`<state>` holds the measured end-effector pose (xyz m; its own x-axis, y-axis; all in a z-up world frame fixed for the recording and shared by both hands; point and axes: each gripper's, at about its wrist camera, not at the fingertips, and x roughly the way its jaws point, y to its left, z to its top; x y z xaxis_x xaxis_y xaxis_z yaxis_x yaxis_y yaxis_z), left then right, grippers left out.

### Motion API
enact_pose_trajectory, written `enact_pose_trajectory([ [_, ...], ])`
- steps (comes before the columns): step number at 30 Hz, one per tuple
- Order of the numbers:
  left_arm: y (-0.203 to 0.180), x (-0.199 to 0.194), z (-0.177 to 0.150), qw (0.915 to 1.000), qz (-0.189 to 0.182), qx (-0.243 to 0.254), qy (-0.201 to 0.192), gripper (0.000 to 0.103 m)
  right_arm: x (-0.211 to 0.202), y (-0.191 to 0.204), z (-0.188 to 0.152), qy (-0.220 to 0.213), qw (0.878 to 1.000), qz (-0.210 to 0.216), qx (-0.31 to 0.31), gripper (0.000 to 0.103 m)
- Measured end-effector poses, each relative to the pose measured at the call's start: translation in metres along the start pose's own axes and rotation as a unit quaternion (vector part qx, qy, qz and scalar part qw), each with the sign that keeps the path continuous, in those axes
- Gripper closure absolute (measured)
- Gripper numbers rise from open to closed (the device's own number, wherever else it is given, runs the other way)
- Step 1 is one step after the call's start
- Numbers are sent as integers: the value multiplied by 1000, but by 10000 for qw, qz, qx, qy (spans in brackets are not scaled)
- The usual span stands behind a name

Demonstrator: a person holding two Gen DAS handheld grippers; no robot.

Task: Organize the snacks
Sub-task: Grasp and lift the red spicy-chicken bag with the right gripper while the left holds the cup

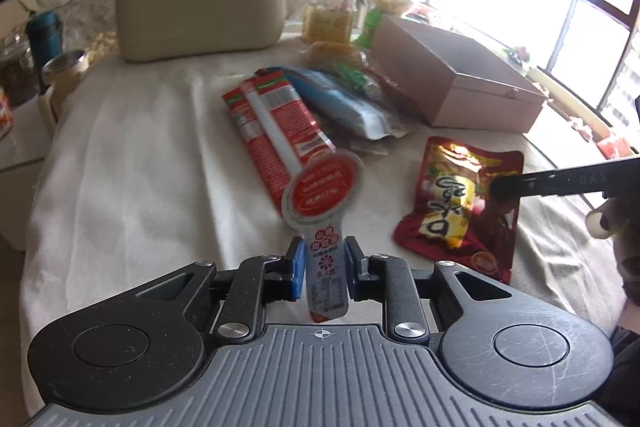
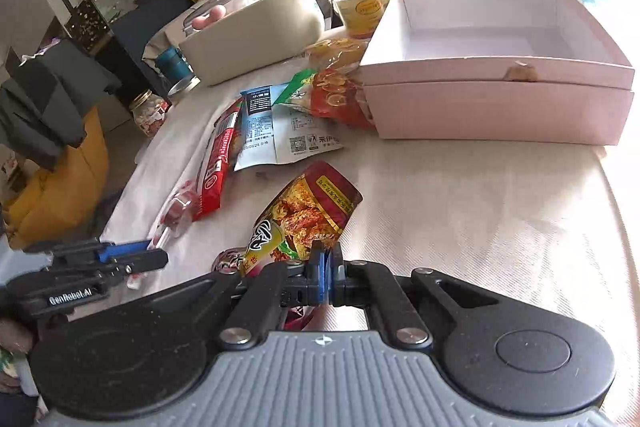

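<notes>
A lollipop-shaped white packet with a round red head stands between the blue pads of my left gripper. The pads sit at the edges of its stem without visibly squeezing it, and the head is blurred. My right gripper is shut on the near edge of a red and gold snack pouch, which lies on the white cloth. In the left wrist view the same pouch lies at the right with the right gripper on it. An open pink box stands behind.
A pile of snack packets lies mid-table: a long red one and a blue-white one. A beige container and clear jars stand at the back. The left gripper shows at the right wrist view's left edge.
</notes>
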<state>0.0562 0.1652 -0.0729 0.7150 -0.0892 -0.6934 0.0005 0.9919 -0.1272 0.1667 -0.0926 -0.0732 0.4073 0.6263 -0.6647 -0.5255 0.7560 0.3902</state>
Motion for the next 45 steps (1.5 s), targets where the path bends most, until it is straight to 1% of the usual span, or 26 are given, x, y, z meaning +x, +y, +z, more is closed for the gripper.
enact_pose_trajectory([
  [2, -6, 2, 3, 10000, -2, 81, 35, 77, -2, -5, -4, -35, 10000, -23, 67, 98],
  [4, -11, 7, 6, 9997, 73, 202, 82, 76, 0, -10, -3, -20, 9997, -50, 238, 87],
  [5, -13, 10, 8, 9996, 162, 224, 106, 75, 2, -13, -4, -6, 9993, -86, 358, 72],
  [6, -15, 14, 9, 9993, 250, 239, 119, 74, 3, -15, -5, -47, 9988, -35, 477, 67],
  [7, -16, 19, 11, 9991, 332, 244, 140, 74, 3, -15, -7, -99, 9984, -18, 548, 66],
  [9, -20, 29, 13, 9985, 421, 245, 239, 74, 4, -10, -5, -110, 9988, -33, 486, 61],
  [11, -26, 34, 14, 9981, 464, 313, 254, 74, 6, -4, -1, -133, 9990, 104, 416, 61],
  [14, -30, 37, 17, 9980, 461, 315, 297, 74, -1, 6, 8, -489, 9964, 579, 382, 61],
  [15, -29, 37, 17, 9981, 455, 296, 306, 74, -3, 9, 11, -605, 9948, 734, 357, 60],
  [16, -28, 38, 17, 9981, 445, 283, 311, 74, -2, 15, 13, -687, 9937, 842, 262, 60],
  [17, -28, 38, 17, 9982, 431, 267, 314, 74, 1, 20, 15, -697, 9938, 858, 96, 60],
  [18, -27, 38, 17, 9983, 414, 242, 320, 74, 8, 25, 15, -593, 9954, 757, -23, 60],
  [19, -26, 38, 18, 9984, 400, 215, 327, 74, 17, 28, 15, -432, 9971, 629, -15, 60],
  [22, -26, 39, 18, 9985, 399, 185, 333, 74, 41, 22, 11, 29, 9980, 570, 258, 60],
  [24, -26, 39, 18, 9985, 400, 180, 335, 74, 41, 18, 8, 3, 9974, 628, 348, 64],
  [26, -26, 39, 18, 9985, 397, 174, 343, 74, 36, 17, 9, 7, 9959, 825, 367, 66],
  [28, -26, 39, 18, 9984, 406, 166, 351, 74, 31, 14, 8, 19, 9911, 1214, 552, 63],
  [29, -25, 39, 18, 9985, 404, 150, 347, 74, 29, 16, 7, -45, 9902, 1263, 588, 60],
  [31, -22, 37, 16, 9988, 359, 83, 323, 75, 26, 19, 5, -162, 9892, 1359, 516, 59],
  [32, -19, 35, 14, 9991, 308, 27, 305, 75, 27, 22, 4, -140, 9892, 1371, 495, 58],
  [35, -6, 26, 6, 9995, 66, -194, 243, 75, 38, 25, 0, 179, 9889, 1379, 529, 58],
  [37, 2, 19, -1, 9992, -82, -344, 200, 75, 43, 26, -4, 284, 9891, 1345, 536, 58],
  [38, 4, 15, -5, 9990, -119, -382, 195, 75, 45, 26, -5, 282, 9903, 1258, 518, 59],
  [41, 4, 5, -12, 9990, -159, -338, 250, 75, 41, 26, -7, 228, 9916, 1191, 455, 60],
  [43, 1, -1, -17, 9990, -159, -314, 287, 75, 37, 27, -9, 183, 9935, 1058, 367, 60],
  [45, -4, -6, -23, 9991, -139, -281, 290, 75, 32, 25, -15, 181, 9941, 1026, 313, 58],
])
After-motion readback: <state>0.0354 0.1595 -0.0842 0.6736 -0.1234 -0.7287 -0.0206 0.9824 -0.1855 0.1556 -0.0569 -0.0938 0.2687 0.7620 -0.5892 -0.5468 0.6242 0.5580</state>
